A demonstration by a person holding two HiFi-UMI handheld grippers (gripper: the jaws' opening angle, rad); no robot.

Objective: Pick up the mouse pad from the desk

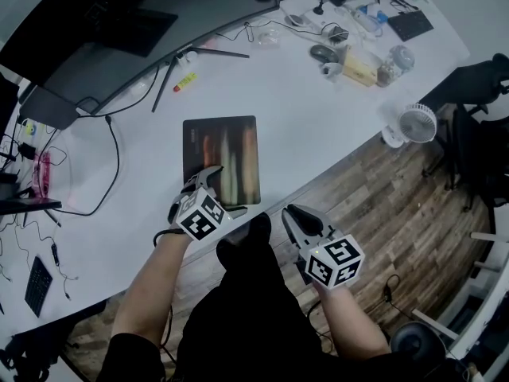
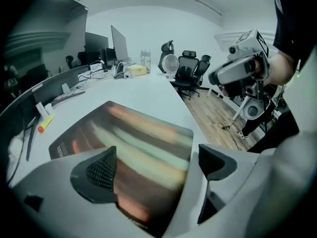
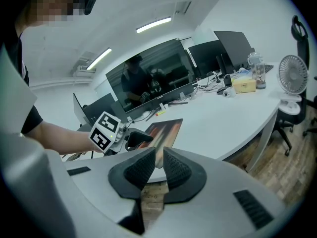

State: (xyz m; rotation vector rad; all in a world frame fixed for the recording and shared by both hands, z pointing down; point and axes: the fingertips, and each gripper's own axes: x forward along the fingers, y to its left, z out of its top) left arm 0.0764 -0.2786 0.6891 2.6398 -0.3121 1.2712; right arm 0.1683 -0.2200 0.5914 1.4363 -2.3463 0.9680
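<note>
With the left gripper (image 2: 153, 166) jaws spread wide over the near edge of the mouse pad (image 1: 221, 153) lying flat on the white bench (image 1: 318, 126) by its front rim, lower, hook one jaw under that thin edge, pinch gently, keeping the right gripper (image 3: 154, 168), jaws almost together and empty, aside.

Brightly and evenly lit from above by long white ceiling strip lamps (image 3: 154, 24). Only soft, faint shadows on the white curved desk (image 1: 302, 110), with mild glare there. Strong fisheye bending and black corners in all three views. Smeared by motion in the left gripper view: the dark rectangular mouse pad with coloured stripes (image 2: 143, 138). Room reflections in the big dark curved monitor (image 3: 148, 71); head view sharp.
</note>
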